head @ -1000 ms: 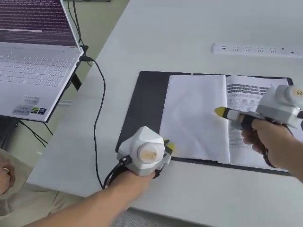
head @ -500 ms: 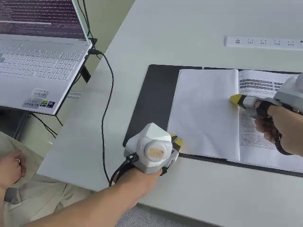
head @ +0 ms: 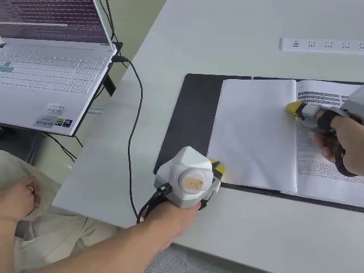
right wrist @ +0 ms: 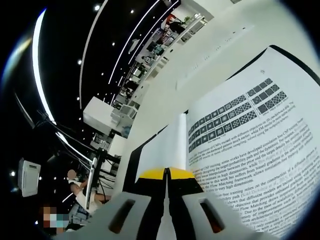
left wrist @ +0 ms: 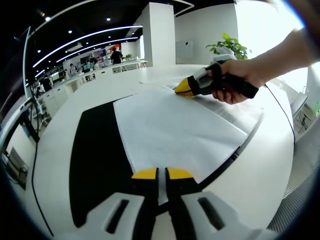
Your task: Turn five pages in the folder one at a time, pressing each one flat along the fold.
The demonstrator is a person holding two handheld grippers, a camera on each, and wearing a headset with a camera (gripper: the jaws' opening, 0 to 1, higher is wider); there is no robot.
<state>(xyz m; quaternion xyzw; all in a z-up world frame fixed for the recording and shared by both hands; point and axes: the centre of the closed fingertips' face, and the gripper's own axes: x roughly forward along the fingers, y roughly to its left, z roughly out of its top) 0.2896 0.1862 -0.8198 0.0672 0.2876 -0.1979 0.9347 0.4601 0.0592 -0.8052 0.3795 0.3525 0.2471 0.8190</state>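
The white table (head: 239,34) gives me plenty of room, and the laptop (head: 51,74) at its left edge sits well apart from the work, so I expect no trouble from either.

The black folder (head: 190,114) lies open in the middle of the table, and nothing pins it. If I drag too hard along the fold, I judge the whole folder could slide or skew.

The blank turned page (head: 256,131) lies on the left half and looks flat, but a rushed pass could leave it bowed near the spine, so that it springs up. The printed page (head: 324,165) lies on the right, with the right hand over part of it. A tip that wanders off the fold could smear or crease the paper.

The right gripper (head: 294,107) has its jaws closed together, holding nothing, with the tips on the fold towards the far end. If I tilt it, a tip edge could dig in and tear the sheet. The left gripper (head: 218,167) is closed too, at the near edge of the blank page. I cannot tell whether it presses the paper or just rests beside it; if it lifts, the page is free to shift.

The laptop's cable (head: 133,142) trails close to my left arm, and a careless pull back could snag it
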